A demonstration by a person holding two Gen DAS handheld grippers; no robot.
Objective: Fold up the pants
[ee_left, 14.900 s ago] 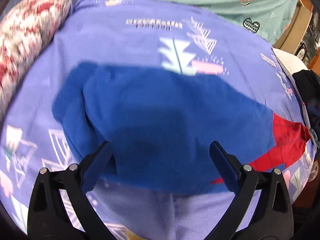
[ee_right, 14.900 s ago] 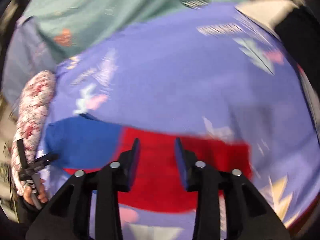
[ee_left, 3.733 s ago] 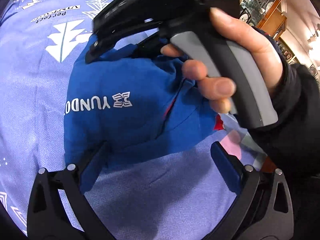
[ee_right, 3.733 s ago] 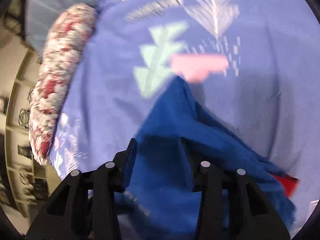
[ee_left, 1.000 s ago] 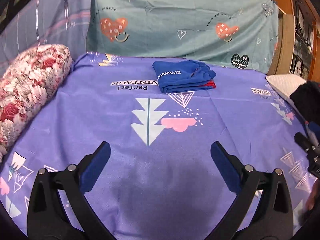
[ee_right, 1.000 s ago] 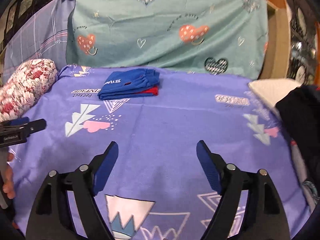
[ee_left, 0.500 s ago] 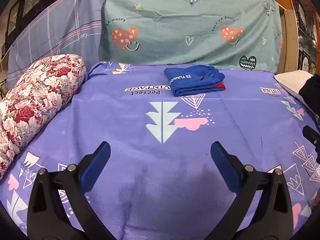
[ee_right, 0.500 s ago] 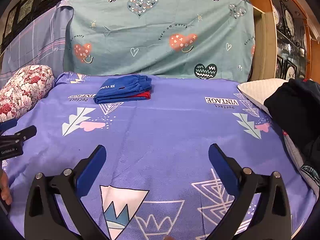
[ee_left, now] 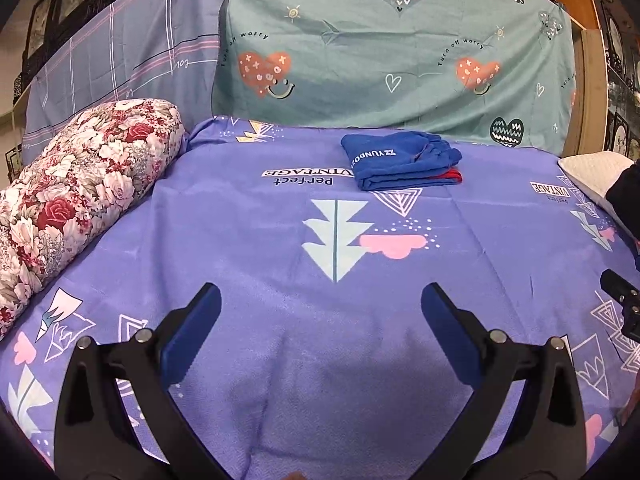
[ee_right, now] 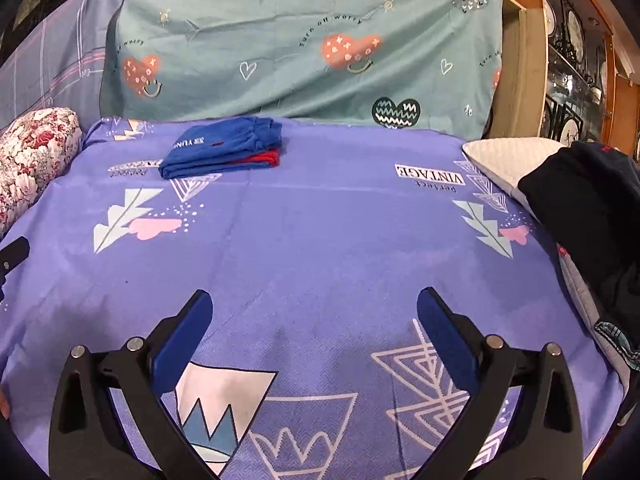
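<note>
The blue pants with a red layer (ee_left: 400,159) lie folded in a small stack at the far end of the purple bedsheet (ee_left: 280,248), near the teal backdrop. They also show in the right wrist view (ee_right: 224,153), far left. My left gripper (ee_left: 320,304) is open and empty, low over the near part of the sheet, far from the pants. My right gripper (ee_right: 314,310) is open and empty, also over the near sheet.
A floral bolster (ee_left: 76,184) lies along the left edge. A white pillow (ee_right: 504,160) and dark clothes (ee_right: 592,208) sit at the right edge. A teal heart-print cloth (ee_left: 392,52) hangs behind. A wooden cabinet (ee_right: 576,60) stands at the far right.
Both grippers have tilted up and drawn back a little from the folded pants. The pants have not moved. Both jaws stay open.
</note>
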